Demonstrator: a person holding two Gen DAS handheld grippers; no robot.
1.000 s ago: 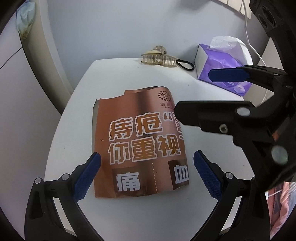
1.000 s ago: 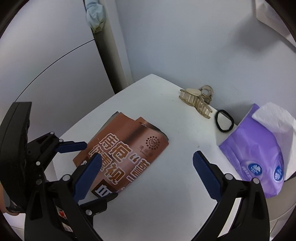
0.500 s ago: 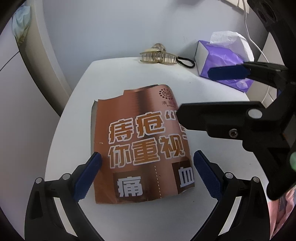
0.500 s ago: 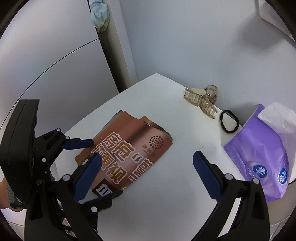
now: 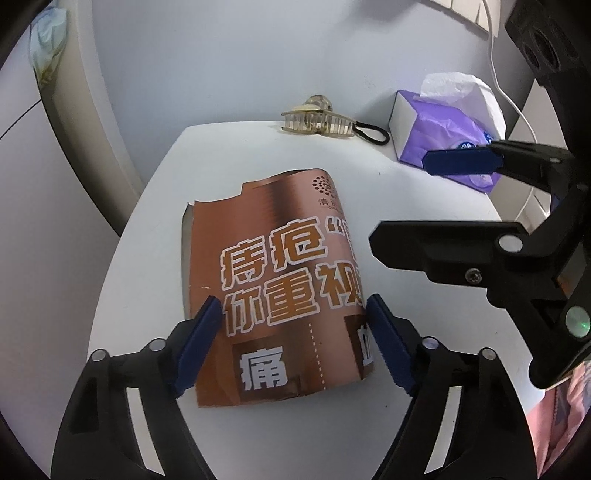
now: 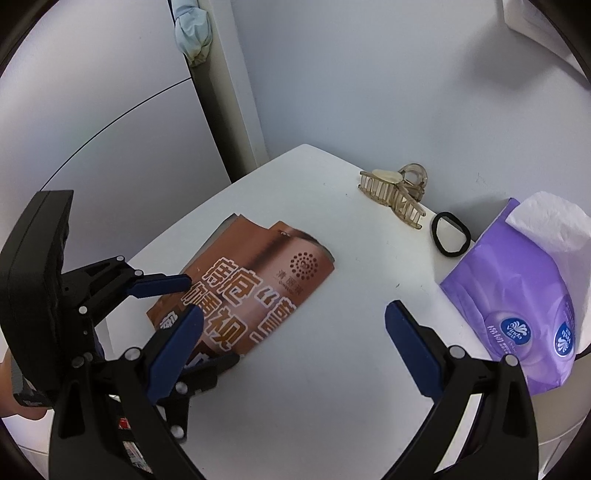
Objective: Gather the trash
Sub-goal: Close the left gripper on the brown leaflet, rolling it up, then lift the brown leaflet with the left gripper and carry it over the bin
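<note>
A copper-brown leaflet [image 5: 273,280] with large white characters lies slightly bowed on the small white table [image 5: 258,155]. My left gripper [image 5: 292,301] points down over the leaflet's near half. Its jaws are closing, and the blue pads [image 5: 201,343] stand at the leaflet's two side edges without visibly pressing on it. From the right wrist, the leaflet [image 6: 258,291] lies at centre left with the left gripper [image 6: 210,321] around its near end. My right gripper [image 6: 294,309] is open over bare table [image 6: 332,387], to the right of the leaflet. In the left wrist view the right gripper [image 5: 400,199] hangs empty.
A beige hair claw [image 6: 395,195] and a black hair tie [image 6: 450,236] lie along the table's far edge by the wall. A purple tissue pack [image 6: 517,295] fills the right end. A white cable [image 5: 517,110] hangs behind it. A pale cloth [image 6: 192,29] hangs at the upper left.
The left gripper's jaws have come in from wide apart to the leaflet's two side edges. The right gripper has shifted slightly; the leaflet has not moved.
</note>
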